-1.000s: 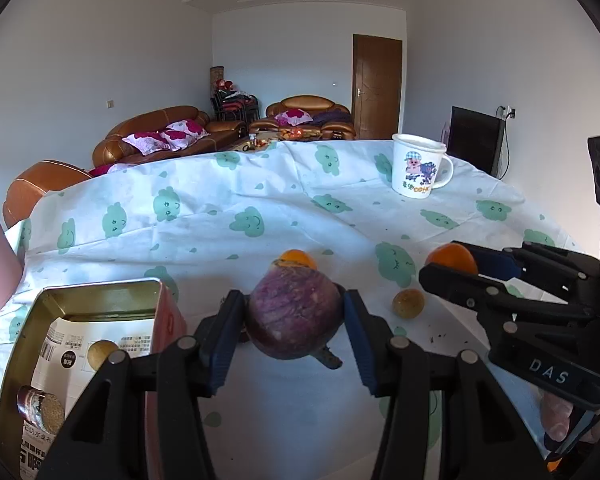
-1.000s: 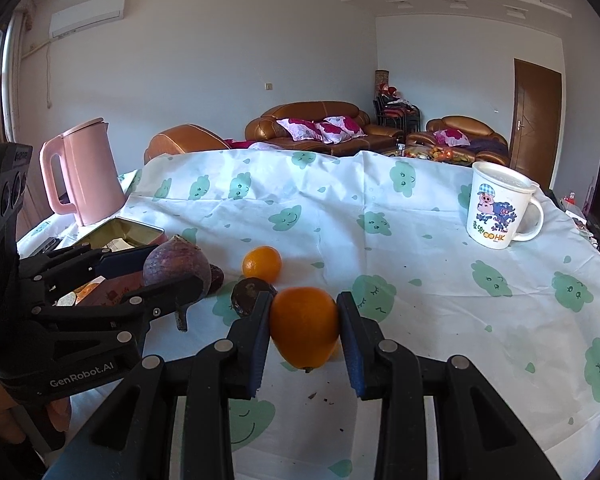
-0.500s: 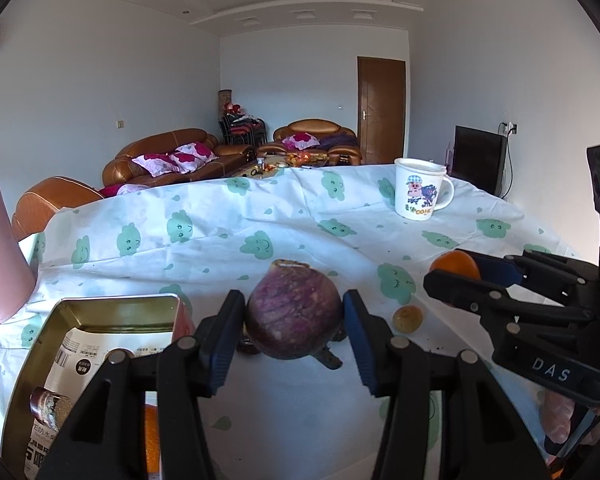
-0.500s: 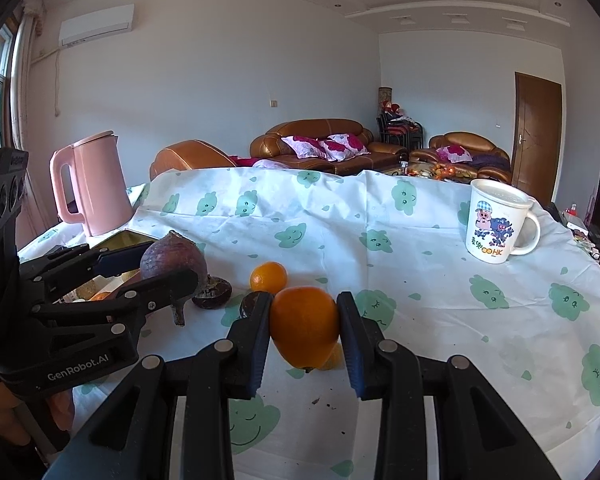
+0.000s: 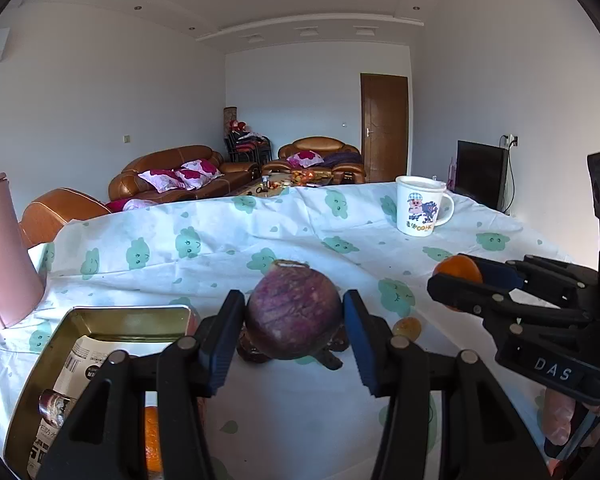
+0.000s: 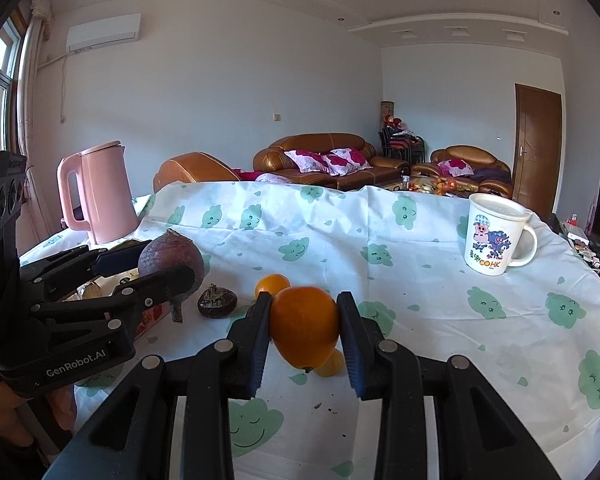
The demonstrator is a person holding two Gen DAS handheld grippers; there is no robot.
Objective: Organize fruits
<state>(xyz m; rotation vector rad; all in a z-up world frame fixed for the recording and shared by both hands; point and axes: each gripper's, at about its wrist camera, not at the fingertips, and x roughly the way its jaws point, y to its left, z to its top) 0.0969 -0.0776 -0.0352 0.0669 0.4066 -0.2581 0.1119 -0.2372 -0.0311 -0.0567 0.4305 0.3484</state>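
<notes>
My left gripper (image 5: pixel 294 334) is shut on a purple round fruit (image 5: pixel 294 316), held above the table just right of the open gold tin (image 5: pixel 80 322). It also shows in the right wrist view (image 6: pixel 171 258). My right gripper (image 6: pixel 303 328) is shut on an orange (image 6: pixel 304 324), held above the cloth; the orange shows in the left wrist view (image 5: pixel 458 270) at right. On the cloth lie a small orange (image 6: pixel 272 283), a dark brown fruit (image 6: pixel 217 300) and a small yellow fruit (image 5: pixel 407 327).
A pink kettle (image 6: pixel 100 192) stands at the far left. A white cartoon mug (image 6: pixel 494 234) stands at the far right. The tin holds a paper packet, a small jar (image 5: pixel 54 404) and an orange piece. The table has a white cloth with green prints.
Both grippers have lifted with their fruit; the table and tin sit lower in both views. The grip on each fruit is unchanged.
</notes>
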